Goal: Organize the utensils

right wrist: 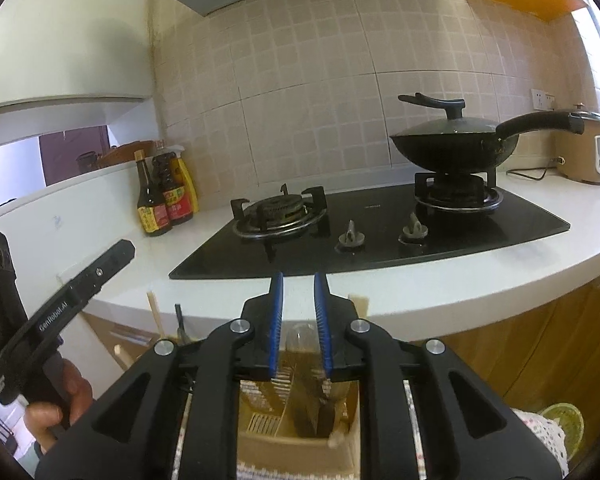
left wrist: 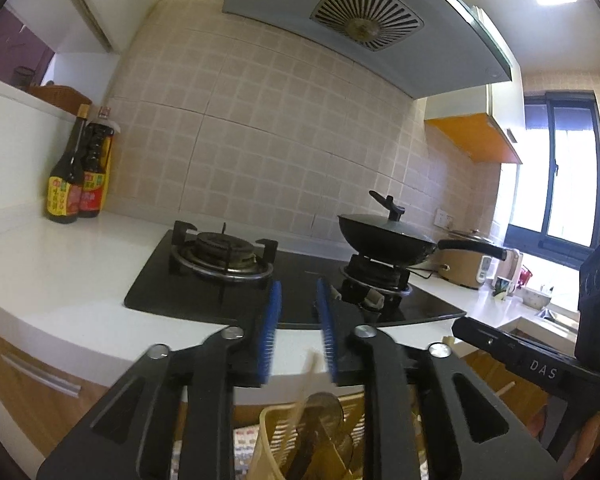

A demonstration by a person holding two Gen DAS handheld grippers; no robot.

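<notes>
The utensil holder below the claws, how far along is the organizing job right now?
Looks mostly done: the yellow slotted holder already has several utensils standing in it, including a spoon. In hand: nothing, since the left claw and right claw are both open and empty above it. Left: no loose utensils show on the counter, though lower areas are hidden.

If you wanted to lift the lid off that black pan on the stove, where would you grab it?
Probably by the lid handle, the long black bar standing on a short stem above the lid. It runs sideways, roughly in line with the pan handle, so a tool would come down from above and pinch across the bar's narrow width near the stem. The domed lid itself offers nothing to pinch.
</notes>
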